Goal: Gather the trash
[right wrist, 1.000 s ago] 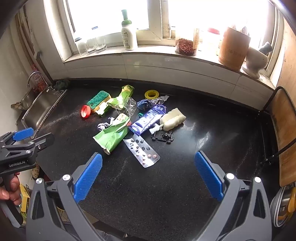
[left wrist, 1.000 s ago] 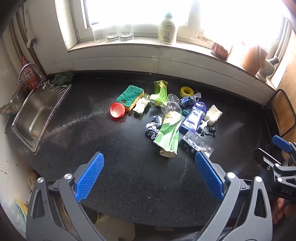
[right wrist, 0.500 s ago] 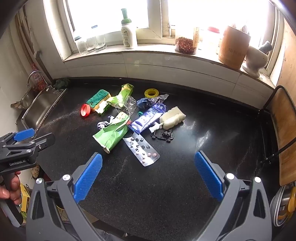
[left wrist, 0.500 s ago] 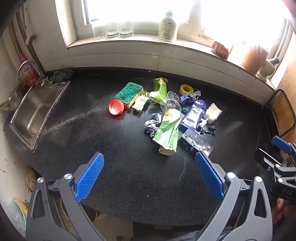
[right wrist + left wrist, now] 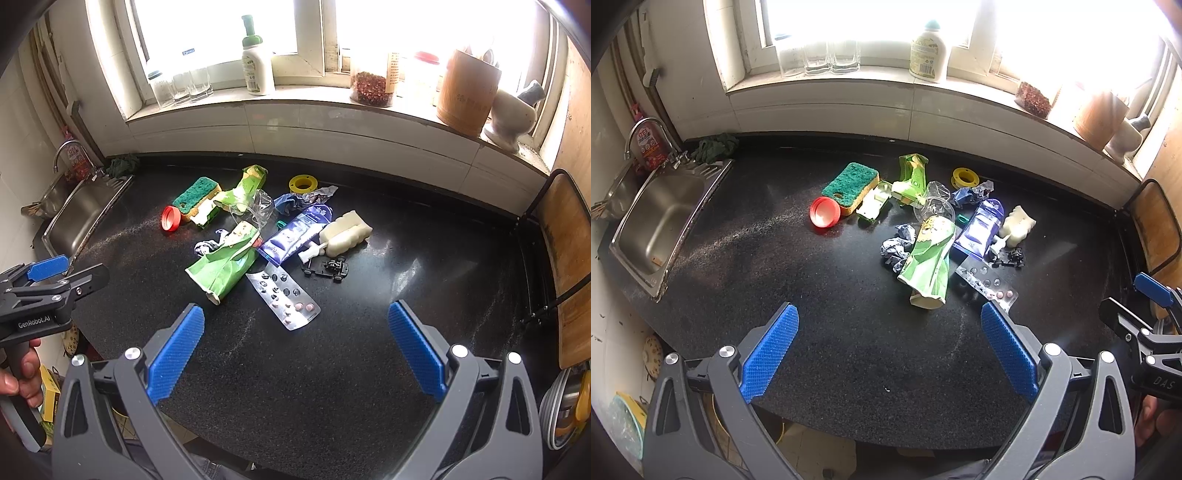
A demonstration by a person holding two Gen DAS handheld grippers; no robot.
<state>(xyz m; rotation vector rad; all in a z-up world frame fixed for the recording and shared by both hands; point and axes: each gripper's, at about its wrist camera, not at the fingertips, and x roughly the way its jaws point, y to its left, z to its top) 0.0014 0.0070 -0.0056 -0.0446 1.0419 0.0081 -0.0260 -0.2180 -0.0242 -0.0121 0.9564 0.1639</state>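
A heap of trash lies on the black counter (image 5: 812, 295): a crushed green carton (image 5: 929, 264) (image 5: 223, 264), a pill blister (image 5: 986, 282) (image 5: 286, 295), a blue pouch (image 5: 980, 227) (image 5: 295, 234), crumpled wrappers (image 5: 897, 245), a red cap (image 5: 824, 211) (image 5: 170, 218), a green-yellow sponge (image 5: 851, 181) (image 5: 195, 194), a yellow tape roll (image 5: 963, 177) (image 5: 303, 182), a white foam piece (image 5: 1017, 225) (image 5: 347, 232). My left gripper (image 5: 889, 347) and right gripper (image 5: 295, 347) are both open and empty, held above the counter's near edge, short of the heap.
A steel sink (image 5: 661, 221) is set in the counter at left. The windowsill holds glasses (image 5: 827, 59), a soap bottle (image 5: 256, 59), a jar (image 5: 371, 85), a wooden holder (image 5: 467, 92) and a mortar (image 5: 513, 114). A chair (image 5: 569, 258) stands at right.
Both grippers have drawn back slightly, so the heap looks a little farther away. Both stay open. Nothing on the counter has moved.
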